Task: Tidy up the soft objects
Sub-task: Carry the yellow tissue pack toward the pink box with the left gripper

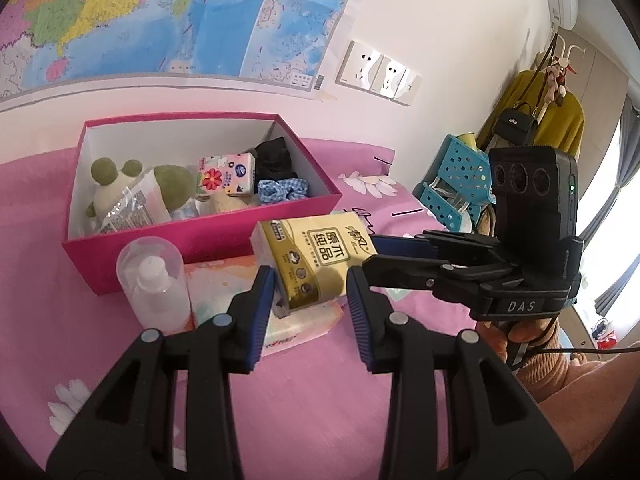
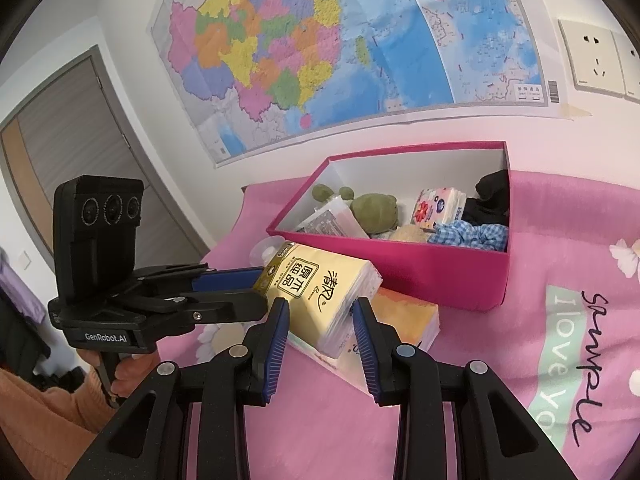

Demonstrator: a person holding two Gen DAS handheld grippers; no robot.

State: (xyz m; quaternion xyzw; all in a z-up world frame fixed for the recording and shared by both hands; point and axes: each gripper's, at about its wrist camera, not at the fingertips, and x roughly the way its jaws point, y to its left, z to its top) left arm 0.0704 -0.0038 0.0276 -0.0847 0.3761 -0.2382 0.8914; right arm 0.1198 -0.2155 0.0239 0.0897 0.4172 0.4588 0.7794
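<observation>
A yellow tissue pack [image 1: 316, 260] [image 2: 320, 300] lies tilted on a flat orange-white tissue pack [image 1: 292, 320] [image 2: 404, 320] in front of the pink box [image 1: 200, 258] [image 2: 400, 268]. Both grippers are open around the yellow pack: my left gripper [image 1: 310, 300] from the near side, my right gripper [image 2: 320, 332] from its end; its fingers [image 1: 396, 254] reach the pack's right edge. Whether the pads touch the pack I cannot tell. The box holds a green plush toy [image 1: 168, 184] [image 2: 374, 208], a floral tissue pack [image 1: 226, 174] [image 2: 440, 206], a blue checked scrunchie [image 1: 280, 190] [image 2: 468, 236] and a black cloth [image 1: 274, 158] [image 2: 494, 196].
A clear plastic bottle [image 1: 154, 280] stands left of the packs on the pink bedsheet [image 1: 300, 400] [image 2: 480, 380]. A blue perforated rack [image 1: 456, 184] stands at the right bed edge. The wall with a map [image 1: 160, 16] [image 2: 340, 40] is behind the box.
</observation>
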